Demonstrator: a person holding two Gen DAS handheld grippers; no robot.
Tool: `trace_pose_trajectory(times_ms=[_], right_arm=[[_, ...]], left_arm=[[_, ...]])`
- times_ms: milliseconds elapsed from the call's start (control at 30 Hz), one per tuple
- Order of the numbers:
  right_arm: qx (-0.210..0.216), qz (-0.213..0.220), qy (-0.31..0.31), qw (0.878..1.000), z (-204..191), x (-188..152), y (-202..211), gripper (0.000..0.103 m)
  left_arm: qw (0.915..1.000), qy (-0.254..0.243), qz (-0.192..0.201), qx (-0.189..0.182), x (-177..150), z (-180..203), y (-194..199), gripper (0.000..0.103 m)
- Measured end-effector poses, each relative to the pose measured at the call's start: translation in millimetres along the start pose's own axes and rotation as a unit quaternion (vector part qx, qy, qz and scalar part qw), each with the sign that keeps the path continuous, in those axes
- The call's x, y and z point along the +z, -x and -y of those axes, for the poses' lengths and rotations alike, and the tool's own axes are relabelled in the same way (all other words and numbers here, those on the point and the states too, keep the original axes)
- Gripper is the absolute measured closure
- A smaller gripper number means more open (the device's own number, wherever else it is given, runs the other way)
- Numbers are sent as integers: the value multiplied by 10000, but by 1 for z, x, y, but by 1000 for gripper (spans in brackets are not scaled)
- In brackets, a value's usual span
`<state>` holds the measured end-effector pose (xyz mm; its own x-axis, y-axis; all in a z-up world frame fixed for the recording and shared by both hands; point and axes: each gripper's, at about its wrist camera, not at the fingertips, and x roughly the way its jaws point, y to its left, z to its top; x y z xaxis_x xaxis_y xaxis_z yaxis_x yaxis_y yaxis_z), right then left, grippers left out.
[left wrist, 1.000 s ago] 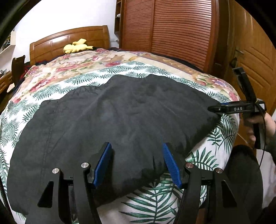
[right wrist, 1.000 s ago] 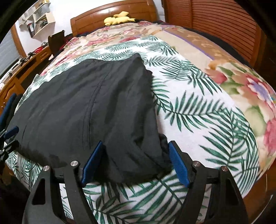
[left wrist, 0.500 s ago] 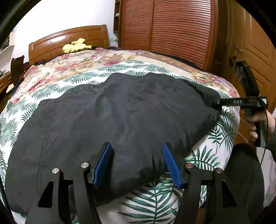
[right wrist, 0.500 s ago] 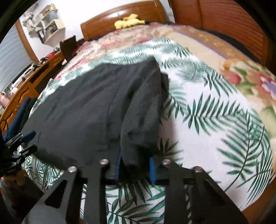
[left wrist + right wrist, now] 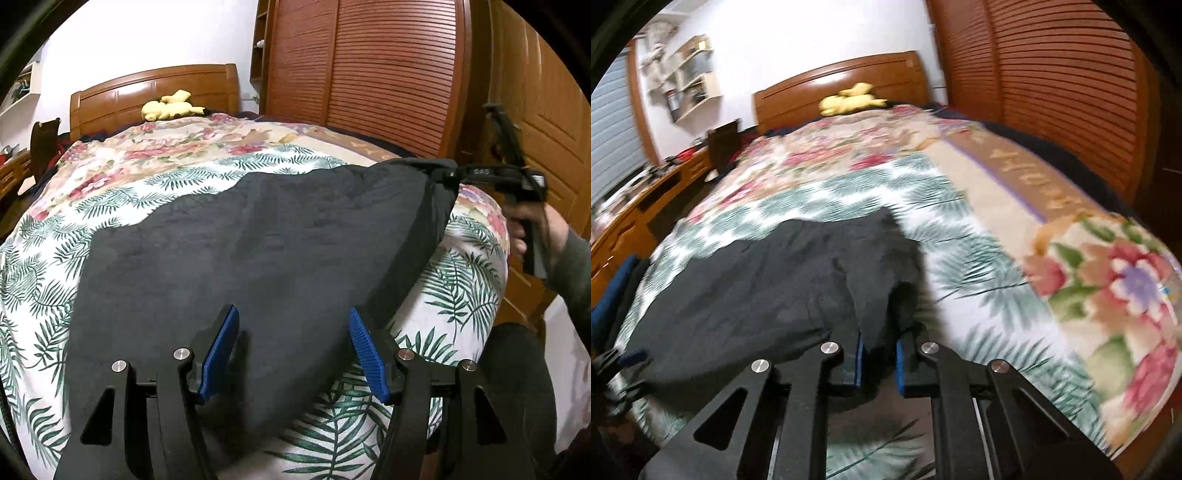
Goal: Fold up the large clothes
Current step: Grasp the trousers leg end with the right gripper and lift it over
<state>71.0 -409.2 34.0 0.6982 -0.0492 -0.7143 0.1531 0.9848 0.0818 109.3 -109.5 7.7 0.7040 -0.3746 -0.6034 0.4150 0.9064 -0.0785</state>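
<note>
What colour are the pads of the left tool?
Blue pads, clearest in the left wrist view.

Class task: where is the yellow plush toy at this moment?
The yellow plush toy lies at the far end of the bed, against the wooden headboard, upper left in the left wrist view and top centre in the right wrist view.

Dim, warm indoor light; glare streaks the headboard (image 5: 846,79). Heavy fisheye bending with dark corners. The right wrist view is motion-blurred, worst right of the claw.
</note>
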Motion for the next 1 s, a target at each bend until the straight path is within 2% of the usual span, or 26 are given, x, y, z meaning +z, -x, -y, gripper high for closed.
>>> trace_pose_trajectory(times_ms=[100,200,400,567,733,1000], right_arm=[[-267,-212,-97,9994,16,1,-15,91],[-259,-440,-102,9986,20,-5,-24,90],[-131,-440,-175,9988,21,-1,-19,90],[6,-176,213,9996,-12,16,-1,91],[347,73,604,9975,-60,33,16,91],[1039,208,1244,9866,-143,39,35,91]], left_arm=[[10000,22,83,-6,-1,-1,6,39],[9999,64,130,-1,-2,-3,10,39],[9997,156,179,44,-3,-10,14,39],[9993,229,268,112,-4,-17,23,39],[9988,334,310,189,-8,-24,29,39],[9975,464,411,326,-13,-33,43,39]])
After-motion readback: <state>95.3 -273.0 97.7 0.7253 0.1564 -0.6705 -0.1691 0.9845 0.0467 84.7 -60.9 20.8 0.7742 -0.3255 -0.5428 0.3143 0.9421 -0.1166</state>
